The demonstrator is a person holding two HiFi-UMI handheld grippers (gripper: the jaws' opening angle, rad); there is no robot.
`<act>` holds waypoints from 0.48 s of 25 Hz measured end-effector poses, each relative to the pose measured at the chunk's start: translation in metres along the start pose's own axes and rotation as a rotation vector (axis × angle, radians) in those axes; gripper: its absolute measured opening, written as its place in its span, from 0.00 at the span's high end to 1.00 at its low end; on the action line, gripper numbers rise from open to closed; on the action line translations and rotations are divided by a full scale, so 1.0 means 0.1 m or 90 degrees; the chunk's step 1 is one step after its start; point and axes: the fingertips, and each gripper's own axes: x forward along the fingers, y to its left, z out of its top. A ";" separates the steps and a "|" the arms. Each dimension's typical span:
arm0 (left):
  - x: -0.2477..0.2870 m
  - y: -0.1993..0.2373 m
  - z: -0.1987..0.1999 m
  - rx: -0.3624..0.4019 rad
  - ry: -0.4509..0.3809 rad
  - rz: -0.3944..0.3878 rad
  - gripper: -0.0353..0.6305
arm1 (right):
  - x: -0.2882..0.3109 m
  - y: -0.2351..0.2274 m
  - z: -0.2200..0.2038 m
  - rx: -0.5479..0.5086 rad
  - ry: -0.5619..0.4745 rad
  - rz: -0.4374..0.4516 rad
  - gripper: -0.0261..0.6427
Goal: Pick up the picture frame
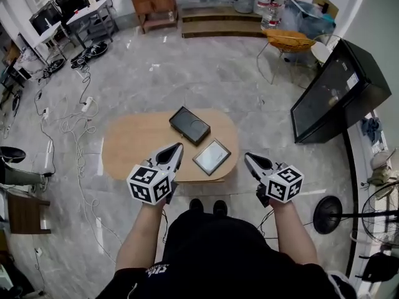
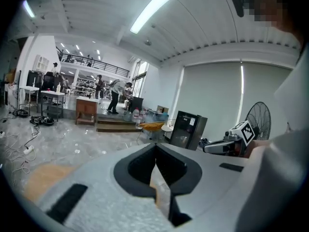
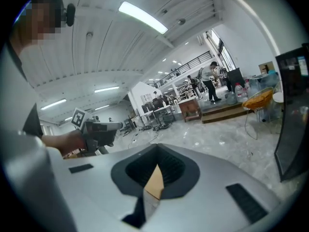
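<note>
Two picture frames lie flat on the oval wooden table [image 1: 131, 143]: a silver-edged frame [image 1: 212, 156] near the front edge and a dark frame [image 1: 189, 125] behind it. My left gripper [image 1: 177, 149] hovers over the table's front, just left of the silver frame, jaws shut and empty. To the right of the table, my right gripper [image 1: 249, 159] hangs over the floor, also shut and empty. In the left gripper view the jaws [image 2: 155, 151] meet with a sliver of table showing between them; the right gripper [image 2: 223, 146] shows beyond. The right gripper view shows shut jaws [image 3: 155, 156] and the left gripper [image 3: 99, 129].
A black cabinet [image 1: 333, 92] stands to the right, with a wire chair holding an orange cushion [image 1: 288, 40] behind it. Cables and a power strip [image 1: 87, 104] trail across the floor on the left. A wooden desk [image 1: 154, 4] and steps [image 1: 219, 20] lie further back. A fan base [image 1: 327, 215] sits at the right.
</note>
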 end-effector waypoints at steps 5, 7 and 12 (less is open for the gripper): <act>0.26 0.22 -0.01 -0.011 0.020 -0.037 0.93 | 0.22 -0.05 0.00 0.016 0.017 -0.030 0.95; 0.32 0.33 -0.07 -0.011 0.032 -0.049 0.93 | 0.34 -0.06 -0.02 0.025 0.028 -0.042 0.95; 0.44 0.60 -0.35 -0.033 0.060 -0.074 0.93 | 0.66 -0.01 -0.20 0.035 0.067 -0.056 0.95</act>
